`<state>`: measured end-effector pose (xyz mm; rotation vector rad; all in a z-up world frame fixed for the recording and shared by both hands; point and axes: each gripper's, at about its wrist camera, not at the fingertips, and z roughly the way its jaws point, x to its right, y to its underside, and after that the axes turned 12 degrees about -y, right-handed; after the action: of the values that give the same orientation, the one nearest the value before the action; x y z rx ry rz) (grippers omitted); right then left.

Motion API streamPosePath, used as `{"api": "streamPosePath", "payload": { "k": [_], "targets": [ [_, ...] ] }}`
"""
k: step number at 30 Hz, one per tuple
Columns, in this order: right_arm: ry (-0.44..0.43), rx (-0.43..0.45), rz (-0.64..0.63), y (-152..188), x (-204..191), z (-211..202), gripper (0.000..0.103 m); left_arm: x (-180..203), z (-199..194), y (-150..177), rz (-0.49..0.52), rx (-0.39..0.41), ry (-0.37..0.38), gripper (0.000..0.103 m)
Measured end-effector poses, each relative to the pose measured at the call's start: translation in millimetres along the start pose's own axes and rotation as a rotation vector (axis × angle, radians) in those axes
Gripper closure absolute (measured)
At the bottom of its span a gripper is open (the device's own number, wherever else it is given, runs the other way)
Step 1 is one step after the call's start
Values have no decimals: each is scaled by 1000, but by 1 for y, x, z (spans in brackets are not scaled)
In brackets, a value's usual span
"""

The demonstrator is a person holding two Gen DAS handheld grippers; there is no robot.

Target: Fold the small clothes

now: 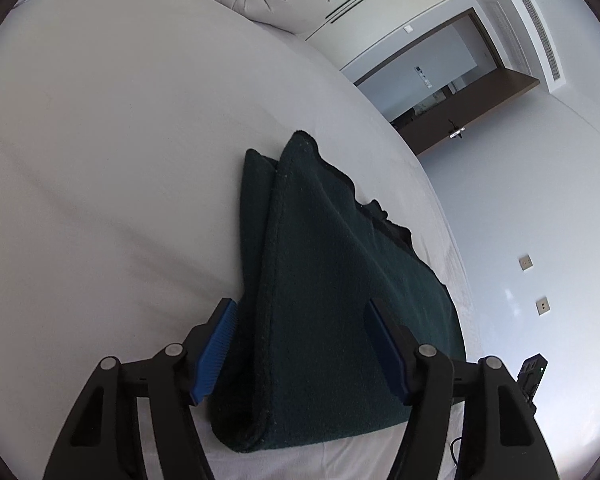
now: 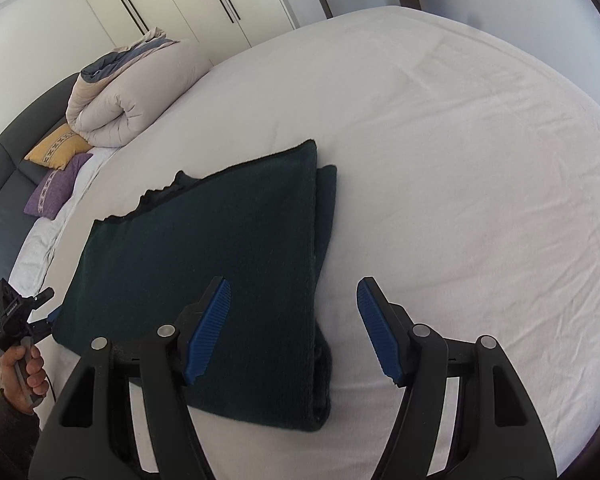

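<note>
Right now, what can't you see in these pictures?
- Underside and inner layers of the folded dark green knitted cloth: hidden by its own top layer, both views.
- The cloth's near edge: covered by the left tongs in the left wrist view.
- What garment it is: unclear.
- Left tongs in the right wrist view: too small to judge.
- White bed sheet: cut off by picture edges.

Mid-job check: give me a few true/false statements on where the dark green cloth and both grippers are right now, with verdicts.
1. The folded dark green knitted cloth lies on the white bed sheet. True.
2. The right gripper is clamped on the cloth. False: its jaws stand open, holding nothing.
3. The left gripper has open jaws. True.
4. The cloth is spread in a single layer. False: layered edges show.
5. A rolled beige duvet lies on the bed. True.
</note>
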<state>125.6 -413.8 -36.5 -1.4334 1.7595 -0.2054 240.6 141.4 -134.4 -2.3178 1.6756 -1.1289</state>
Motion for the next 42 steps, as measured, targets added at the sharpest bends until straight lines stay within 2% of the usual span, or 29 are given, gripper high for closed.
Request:
{"api": "streamPosePath", "payload": {
  "k": [5, 6, 7, 9, 11, 13, 16, 20, 24, 30, 34, 38, 42],
  "targets": [
    [-64, -2, 77, 6, 7, -9, 38, 8, -5, 9, 61, 4, -24, 38],
    [-72, -10, 85, 7, 8, -7, 38, 7, -1, 10, 68, -14, -37, 47],
    [-74, -22, 87, 9, 8, -5, 38, 6, 1, 11, 67, -22, -43, 60],
    [-71, -41, 80, 8, 8, 2, 38, 1, 3, 12, 52, -34, -39, 74],
    [-82, -57, 79, 10, 6, 7, 38, -4, 2, 12, 40, -35, -34, 82],
    [-80, -79, 78, 11, 6, 13, 38, -6, 2, 12, 39, -30, -36, 95],
    [-80, -110, 62, 15, 2, 22, 38, -10, -3, 14, 38, -12, -33, 96],
    [-77, -115, 25, 17, -6, 23, 48, -13, -5, 15, 35, -4, -19, 96],
    [-79, -96, 44, 15, -5, 19, 50, -16, -5, 17, 27, 0, -3, 96],
    [-63, -92, 47, 17, 2, 17, 89, -10, -4, 17, 48, 16, -15, 97],
    [-60, -60, 66, 16, 7, 13, 96, -6, -10, 19, 74, 37, -25, 98],
    [-46, -57, 58, 15, 5, 14, 97, -5, -22, 26, 73, 54, -26, 98],
    [-64, -40, 78, 18, 9, 6, 97, -14, -26, 39, 51, 39, -41, 98]
  ]
}}
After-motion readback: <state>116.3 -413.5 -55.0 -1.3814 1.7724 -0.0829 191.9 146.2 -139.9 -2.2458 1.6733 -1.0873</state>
